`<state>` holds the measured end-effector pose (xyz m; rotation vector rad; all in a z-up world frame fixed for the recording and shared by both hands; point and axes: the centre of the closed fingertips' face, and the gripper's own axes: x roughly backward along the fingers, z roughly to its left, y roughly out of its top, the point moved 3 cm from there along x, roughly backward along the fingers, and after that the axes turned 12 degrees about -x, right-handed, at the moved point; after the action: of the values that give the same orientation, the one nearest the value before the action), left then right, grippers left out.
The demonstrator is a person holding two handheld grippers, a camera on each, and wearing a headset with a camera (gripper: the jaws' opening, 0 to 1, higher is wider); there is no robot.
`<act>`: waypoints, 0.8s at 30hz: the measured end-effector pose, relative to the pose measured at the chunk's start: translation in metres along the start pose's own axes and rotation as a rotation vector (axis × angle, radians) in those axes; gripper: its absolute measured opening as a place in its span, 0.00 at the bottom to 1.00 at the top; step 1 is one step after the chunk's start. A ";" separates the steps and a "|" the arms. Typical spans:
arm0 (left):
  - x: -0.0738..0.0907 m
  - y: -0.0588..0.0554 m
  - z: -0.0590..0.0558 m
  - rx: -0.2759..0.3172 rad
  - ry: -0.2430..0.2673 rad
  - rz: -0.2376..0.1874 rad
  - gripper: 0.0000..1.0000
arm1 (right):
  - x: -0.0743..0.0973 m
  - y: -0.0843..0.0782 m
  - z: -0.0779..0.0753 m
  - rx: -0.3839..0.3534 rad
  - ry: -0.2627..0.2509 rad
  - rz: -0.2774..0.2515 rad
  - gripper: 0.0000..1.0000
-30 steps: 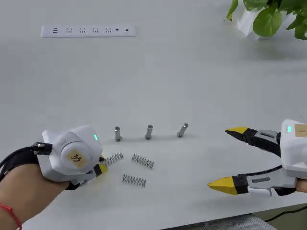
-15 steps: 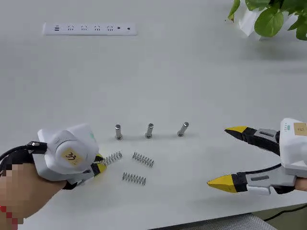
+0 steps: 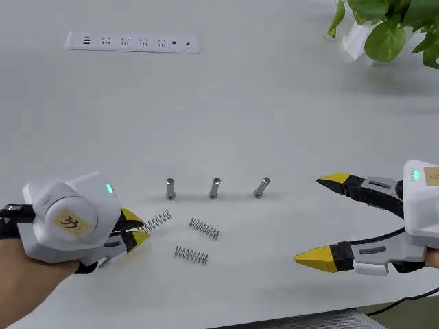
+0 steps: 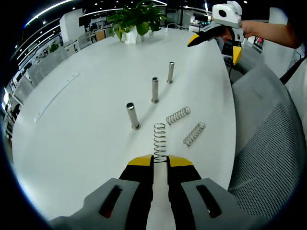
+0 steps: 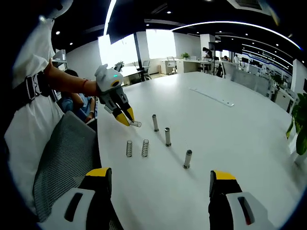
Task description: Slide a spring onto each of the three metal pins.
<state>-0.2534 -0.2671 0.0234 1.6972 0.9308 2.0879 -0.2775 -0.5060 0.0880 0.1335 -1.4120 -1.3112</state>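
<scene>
White table [image 3: 240, 123], three pins [image 3: 215, 187] upright in a row. One spring [image 3: 158, 220] pinched by its end in left gripper [image 3: 134, 229], nearest pin [image 3: 170, 188] at its 1 o'clock; right gripper [image 3: 322, 219] gapes wide (idle). Risk: end-held coil could droop, snag the pin top, topple it

The left tool [image 3: 135, 229] and the right tool [image 3: 324, 219] are each built with a rounded white housing [image 3: 65, 219] and two dark jaws capped with pointed yellow tips. A small green light [image 3: 108, 188] is lit on each housing, and a tan sticker [image 3: 68, 222] with dark scribbled marks is stuck on top. Grey panels [image 3: 374, 184] with dark slots are set into the jaws. A black strap [image 3: 8, 211] is worn at the left wrist. In the right gripper view a white top [image 5: 26, 120] and a thin red cord [image 5: 86, 86] at the wrist are seen.
</scene>
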 end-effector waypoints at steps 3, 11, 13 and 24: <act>0.007 0.008 0.000 0.016 0.013 -0.046 0.07 | 0.001 0.015 0.004 0.013 0.017 -0.019 0.81; 0.025 0.041 -0.006 0.039 0.029 -0.186 0.07 | -0.002 0.054 0.022 0.045 0.099 -0.034 0.68; 0.029 0.049 -0.007 0.039 0.030 -0.222 0.07 | -0.006 0.064 0.032 0.057 0.141 -0.040 0.63; 0.043 0.089 -0.017 0.020 0.010 -0.384 0.07 | -0.027 0.102 0.066 0.062 0.288 -0.064 0.45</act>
<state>-0.2657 -0.3129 0.1119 1.3840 1.1767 1.8377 -0.2597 -0.4095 0.1638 0.3964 -1.2106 -1.2444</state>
